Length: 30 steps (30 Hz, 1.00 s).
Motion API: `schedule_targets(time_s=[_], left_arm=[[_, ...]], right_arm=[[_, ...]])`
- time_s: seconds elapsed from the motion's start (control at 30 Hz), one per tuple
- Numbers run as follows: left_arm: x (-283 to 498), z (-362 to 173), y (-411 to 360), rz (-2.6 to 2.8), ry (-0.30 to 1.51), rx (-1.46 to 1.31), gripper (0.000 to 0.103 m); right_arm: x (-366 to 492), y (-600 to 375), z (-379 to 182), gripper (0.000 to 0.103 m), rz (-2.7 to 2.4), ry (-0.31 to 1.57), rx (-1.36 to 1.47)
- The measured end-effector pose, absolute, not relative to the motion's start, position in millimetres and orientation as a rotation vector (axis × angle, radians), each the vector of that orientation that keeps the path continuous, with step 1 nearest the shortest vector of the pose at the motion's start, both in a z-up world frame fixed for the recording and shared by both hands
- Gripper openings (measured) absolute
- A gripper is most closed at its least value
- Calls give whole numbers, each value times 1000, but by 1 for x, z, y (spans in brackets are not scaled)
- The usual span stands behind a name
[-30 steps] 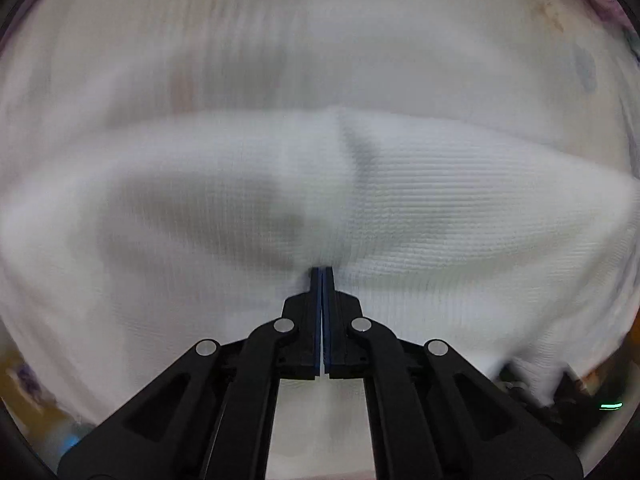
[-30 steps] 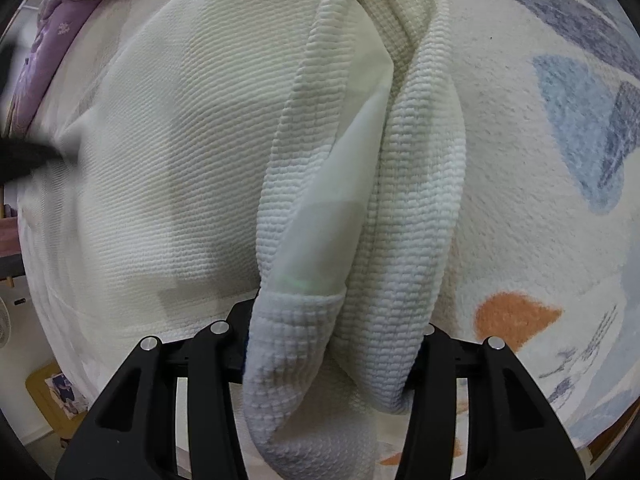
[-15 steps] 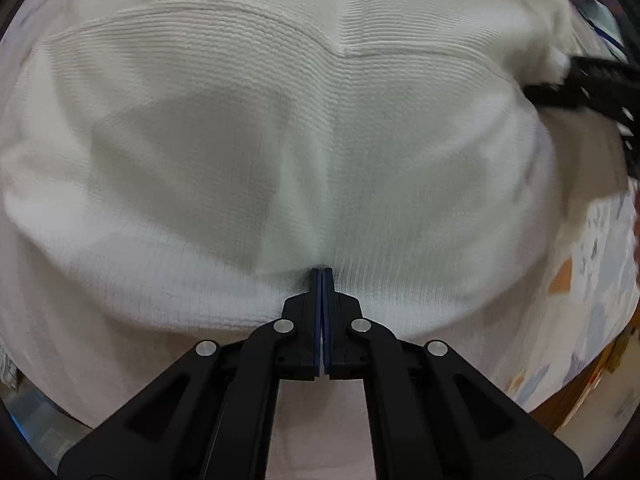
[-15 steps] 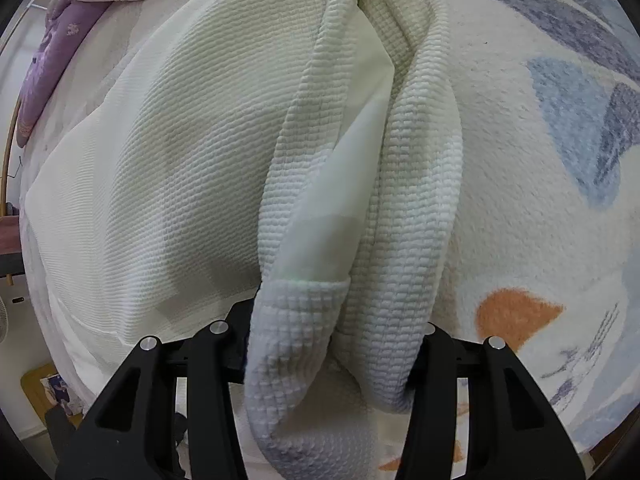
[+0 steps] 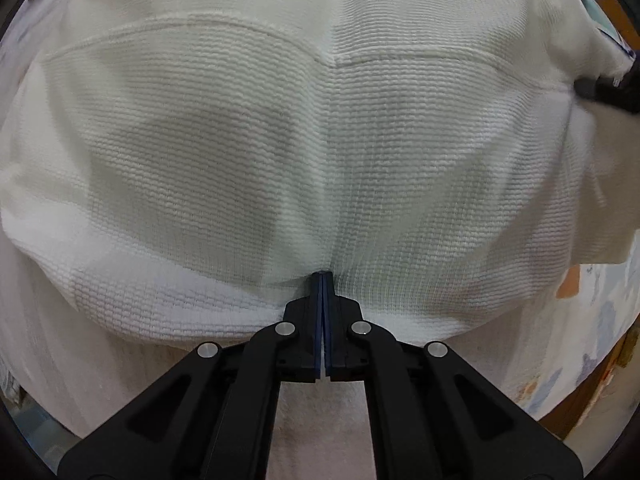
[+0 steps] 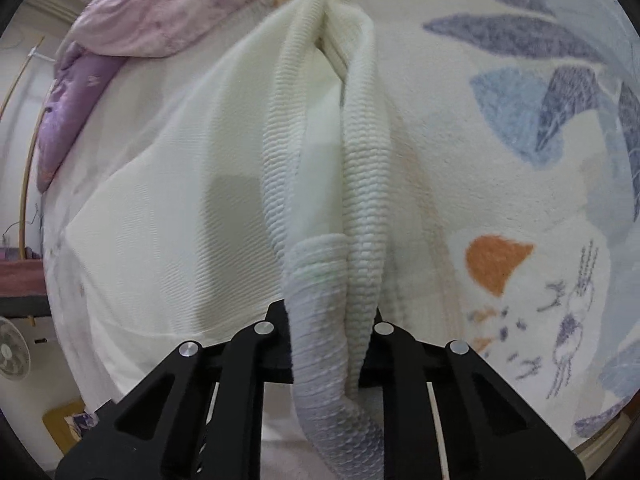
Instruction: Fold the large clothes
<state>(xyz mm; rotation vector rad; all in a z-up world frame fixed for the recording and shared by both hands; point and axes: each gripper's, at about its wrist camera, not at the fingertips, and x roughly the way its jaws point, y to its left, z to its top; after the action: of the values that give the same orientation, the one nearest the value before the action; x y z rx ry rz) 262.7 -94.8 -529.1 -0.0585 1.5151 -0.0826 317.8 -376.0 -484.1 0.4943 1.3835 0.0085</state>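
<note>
Leaf-printed bedding lies under a cream waffle-knit garment. Left claw is pressed together, pinching its edge; right claw, just narrowed, squeezes a bunched fold. Lift both evenly, keeping the cloth taut.

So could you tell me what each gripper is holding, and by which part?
Left gripper pinches the white garment at a fold edge; right gripper clamps its bunched thick edge.

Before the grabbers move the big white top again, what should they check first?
1. Left gripper pinching the white garment: ok, jaws shut on a fold.
2. Right gripper gripping the bunched garment edge: ok; its jaws have just been closing on it.
3. Folded layer lying smooth: ok in the left wrist view.
4. Edge at the right gripper untwisted: not ok, rolled up.
5. Patterned bed sheet beside the garment bare: ok.
6. Purple bedding out of the way: cannot tell.
</note>
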Motion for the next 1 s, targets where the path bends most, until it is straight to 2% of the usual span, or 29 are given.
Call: schedule_targets(time_s=[0.17,0.4,0.53,0.8,0.9,1.0], left_arm=[[245,-527,-90,-113,1344,7,2],[224,-526,-83,-160,1195,59,3],[206,-521,-84,-183,1177,4,3],[207,-526,-52,-238,1177,-81,2],[221,-508,-36,-217,1238,-121,0],[238,-481,-5,-229,1223,-170,0]], right_arm=[[304,-370,-465,13,28,1342,529],[290,-369,-448,13,66,1257,604],[286,-359,-434,12,99,1222,615],[282,-286,-382,12,217,1193,459],[289,-256,-368,12,257,1200,393],[300,-226,-353,12,306,1219,364]])
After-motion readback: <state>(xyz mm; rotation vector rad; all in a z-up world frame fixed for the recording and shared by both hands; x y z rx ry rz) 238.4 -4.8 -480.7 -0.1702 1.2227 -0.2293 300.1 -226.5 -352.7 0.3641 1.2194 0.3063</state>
